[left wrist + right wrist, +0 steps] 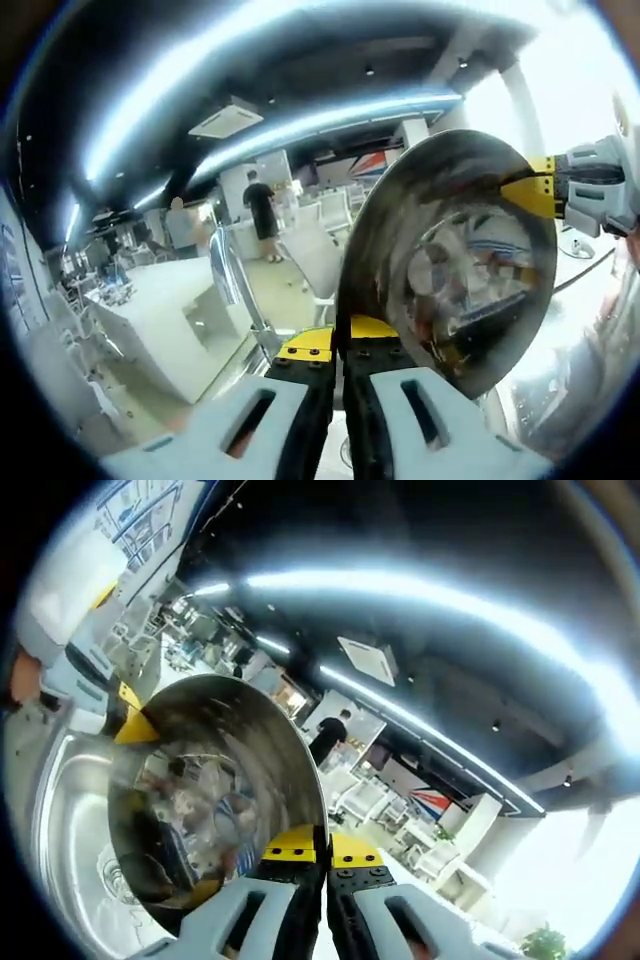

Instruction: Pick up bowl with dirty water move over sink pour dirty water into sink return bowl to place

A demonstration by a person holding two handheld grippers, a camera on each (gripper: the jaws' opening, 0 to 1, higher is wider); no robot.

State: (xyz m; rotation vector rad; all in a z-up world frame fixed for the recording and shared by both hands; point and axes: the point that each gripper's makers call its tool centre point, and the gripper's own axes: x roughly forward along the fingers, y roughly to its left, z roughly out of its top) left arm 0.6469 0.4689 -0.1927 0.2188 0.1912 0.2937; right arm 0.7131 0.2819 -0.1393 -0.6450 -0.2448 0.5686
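A shiny steel bowl is tipped steeply on its side, and both grippers hold it by opposite edges of the rim. In the left gripper view, my left gripper is shut on the near rim, while the right gripper pinches the far rim from the right. The right gripper view shows the same bowl, with my right gripper shut on its rim and the left gripper clamped on the opposite edge. The bowl hangs over a steel sink. I cannot make out any water.
The sink's drain lies below the bowl. A chrome faucet rises left of the bowl beside a white counter. White chairs and a standing person are farther back in the room.
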